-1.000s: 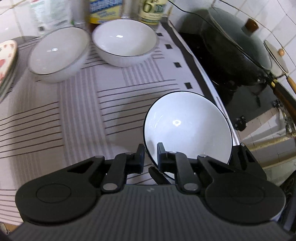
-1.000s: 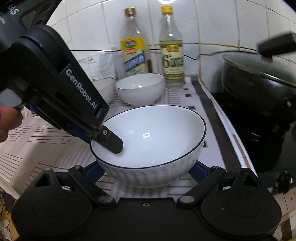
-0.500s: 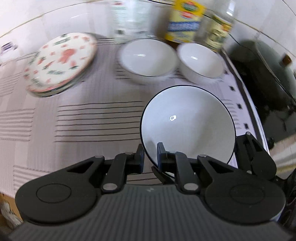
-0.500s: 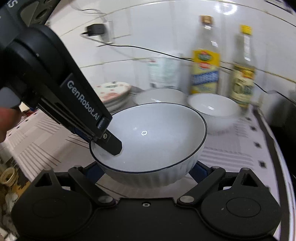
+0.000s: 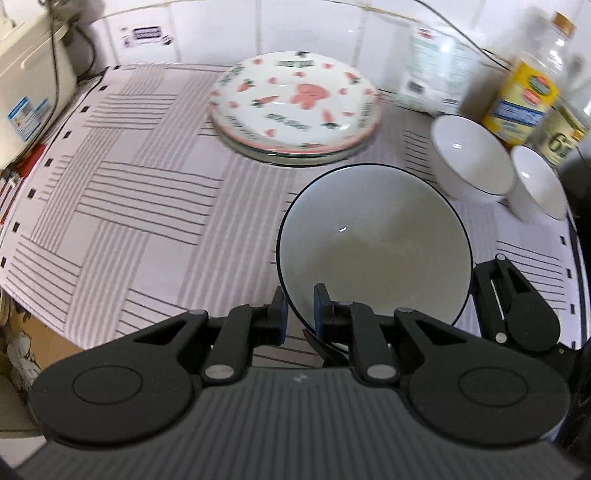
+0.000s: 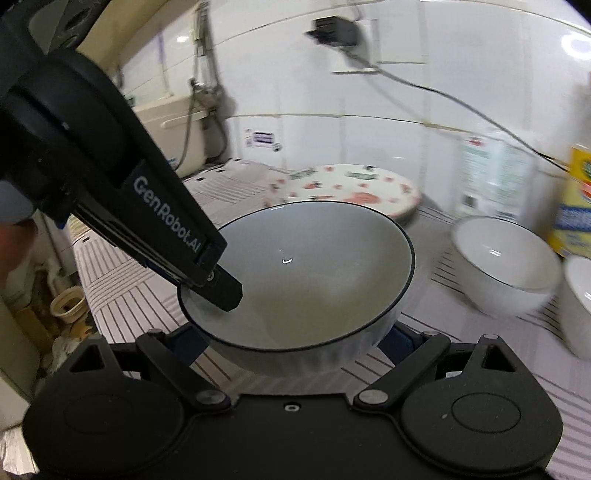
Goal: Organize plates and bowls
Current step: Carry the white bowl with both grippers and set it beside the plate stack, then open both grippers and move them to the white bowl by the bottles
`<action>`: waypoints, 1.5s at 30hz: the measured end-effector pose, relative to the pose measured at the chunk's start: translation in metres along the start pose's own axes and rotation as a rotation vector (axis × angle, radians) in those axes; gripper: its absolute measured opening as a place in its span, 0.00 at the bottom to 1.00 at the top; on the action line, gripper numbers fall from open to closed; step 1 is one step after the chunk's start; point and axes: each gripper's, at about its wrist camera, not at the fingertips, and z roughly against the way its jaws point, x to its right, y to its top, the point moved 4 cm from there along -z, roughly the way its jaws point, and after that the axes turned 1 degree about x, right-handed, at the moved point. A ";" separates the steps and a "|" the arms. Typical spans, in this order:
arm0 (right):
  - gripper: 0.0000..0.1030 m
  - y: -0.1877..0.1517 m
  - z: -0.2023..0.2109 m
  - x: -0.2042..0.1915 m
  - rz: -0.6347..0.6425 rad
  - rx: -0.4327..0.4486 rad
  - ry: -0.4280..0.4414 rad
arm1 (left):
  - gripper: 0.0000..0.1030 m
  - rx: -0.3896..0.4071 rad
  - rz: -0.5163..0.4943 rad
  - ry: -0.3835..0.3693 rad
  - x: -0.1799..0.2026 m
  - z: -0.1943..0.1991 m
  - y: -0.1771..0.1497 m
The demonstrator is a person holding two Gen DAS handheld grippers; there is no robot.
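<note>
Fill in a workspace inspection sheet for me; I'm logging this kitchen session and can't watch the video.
Surface: striped cloth covering the counter.
Job's things: black-rimmed bowl held off the cloth; stack of carrot-print plates behind it; two white bowls side by side at right.
Clutter: yellow-label bottle, clear bottle, white packet by the wall.
Grippers: left tongs pinch the bowl's near rim; right tongs straddle its base, grip unclear.
Cables: black cord from a wall plug.
Surroundings: white tiled wall, beige appliance at left.
</note>
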 end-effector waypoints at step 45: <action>0.96 0.001 0.022 0.021 -0.086 -0.028 -0.135 | 0.47 -0.062 0.012 0.028 0.008 0.012 0.022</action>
